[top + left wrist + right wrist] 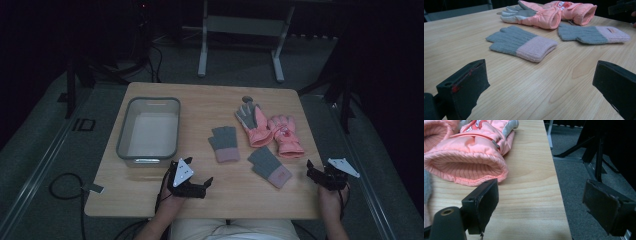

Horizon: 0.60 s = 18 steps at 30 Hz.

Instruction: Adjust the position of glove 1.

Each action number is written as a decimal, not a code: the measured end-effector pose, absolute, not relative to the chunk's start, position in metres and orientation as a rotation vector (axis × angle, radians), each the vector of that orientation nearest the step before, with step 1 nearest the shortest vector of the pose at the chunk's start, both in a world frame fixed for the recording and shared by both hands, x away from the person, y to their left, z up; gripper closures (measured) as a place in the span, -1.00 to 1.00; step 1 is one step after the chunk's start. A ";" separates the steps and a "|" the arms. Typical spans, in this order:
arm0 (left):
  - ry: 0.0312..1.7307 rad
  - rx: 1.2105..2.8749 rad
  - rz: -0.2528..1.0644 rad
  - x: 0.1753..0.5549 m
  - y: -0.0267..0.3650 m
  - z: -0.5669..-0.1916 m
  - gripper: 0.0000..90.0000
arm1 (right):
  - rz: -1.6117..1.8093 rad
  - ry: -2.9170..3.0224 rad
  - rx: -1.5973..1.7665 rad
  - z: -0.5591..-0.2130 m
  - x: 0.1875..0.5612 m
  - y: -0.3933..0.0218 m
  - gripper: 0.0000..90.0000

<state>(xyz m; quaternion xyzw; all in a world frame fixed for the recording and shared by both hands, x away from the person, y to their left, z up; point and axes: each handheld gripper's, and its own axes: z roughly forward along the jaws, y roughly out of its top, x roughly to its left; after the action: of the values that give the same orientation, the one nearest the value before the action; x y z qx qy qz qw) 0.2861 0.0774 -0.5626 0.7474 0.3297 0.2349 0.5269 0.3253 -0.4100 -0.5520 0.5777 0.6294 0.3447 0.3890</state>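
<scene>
My left gripper point(202, 186) sits low over the near edge of the worktop point(150, 192), jaws spread wide and holding nothing; its own view shows bare wood between them. Straight ahead of it lies the nearer knit glove point(521, 43), grey with a pink cuff, flat on the wood, cuff toward me and fingers pointing away, so its long axis runs roughly along my line of approach. In the high view that knit glove point(223, 143) lies just up and right of the left gripper, near but not touching. My right gripper point(316, 175) hangs at the right edge of the worktop, jaws also wide apart and empty, one jaw over wood and the other out past the edge above the floor. Just beyond its inner jaw is the open cuff of a pink ski glove point(471, 152), lying with the cuff facing me. The second knit glove point(270, 166) lies slanted between the two grippers, closer to the right one. The other ski glove point(254, 125) rests palm up against its mate. The grey bin point(148, 129) stands at the left, well ahead of the left gripper. I judge the left gripper best placed for the first knit glove, taking it across the cuff.
</scene>
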 end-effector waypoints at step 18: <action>0.786 1.787 0.559 0.286 0.078 -0.563 -1.00 | 0.925 1.623 1.503 -0.535 0.321 -0.404 -0.70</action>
<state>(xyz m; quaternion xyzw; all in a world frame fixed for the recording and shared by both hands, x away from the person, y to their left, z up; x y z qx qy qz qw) 0.2864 0.0778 -0.5625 0.7478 0.3290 0.2338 0.5271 0.3209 -0.4043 -0.5355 0.5839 0.6306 0.3596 0.3635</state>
